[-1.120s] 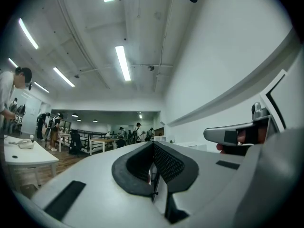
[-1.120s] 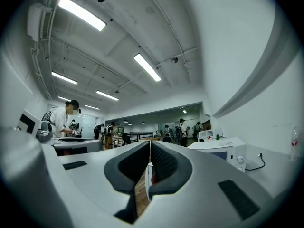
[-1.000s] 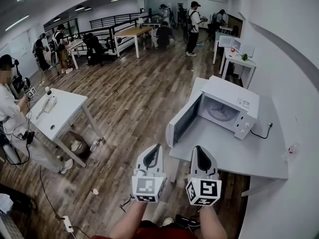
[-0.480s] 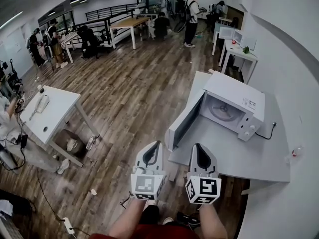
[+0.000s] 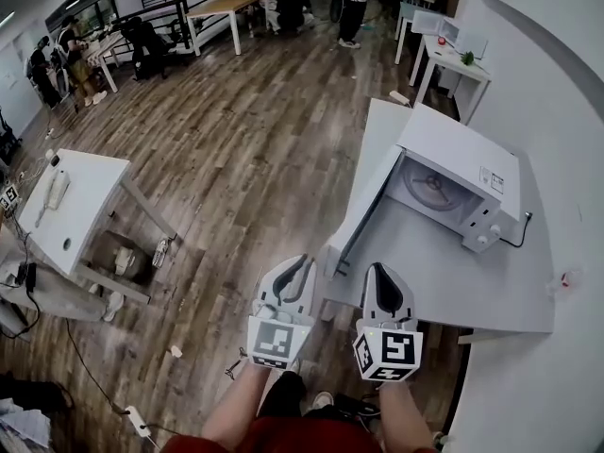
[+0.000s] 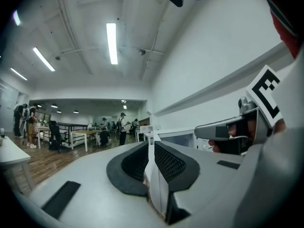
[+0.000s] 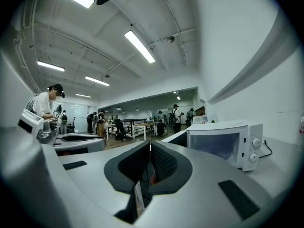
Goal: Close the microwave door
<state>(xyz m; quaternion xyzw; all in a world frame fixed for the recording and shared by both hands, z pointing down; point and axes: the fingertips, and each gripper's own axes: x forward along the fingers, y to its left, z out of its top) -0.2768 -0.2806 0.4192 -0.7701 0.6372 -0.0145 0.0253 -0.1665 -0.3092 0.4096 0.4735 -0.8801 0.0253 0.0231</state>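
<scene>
Count: one microwave, one door, two grippers.

Microwave stands on the table, toward its far end, back to the wall-side edge. Door is wide open, hinged at the microwave's left and swung out along the table's left edge. Its free edge lies near the near-left corner. One glass plate shows in the cavity. Two knobs sit on the front panel. One cable runs from the microwave's right side across the table.

Left gripper: jaws together, nothing between them. It hangs over the floor just off the near-left corner, close to the door's free edge but not touching it.

Right gripper: jaws meet at the tips, nothing held. It is over the table's near edge, clear of the door.

Both point level, side by side, toward the far end of the room.

One other white desk stands well apart on the left. Several people are at the far end; too small to count.
</scene>
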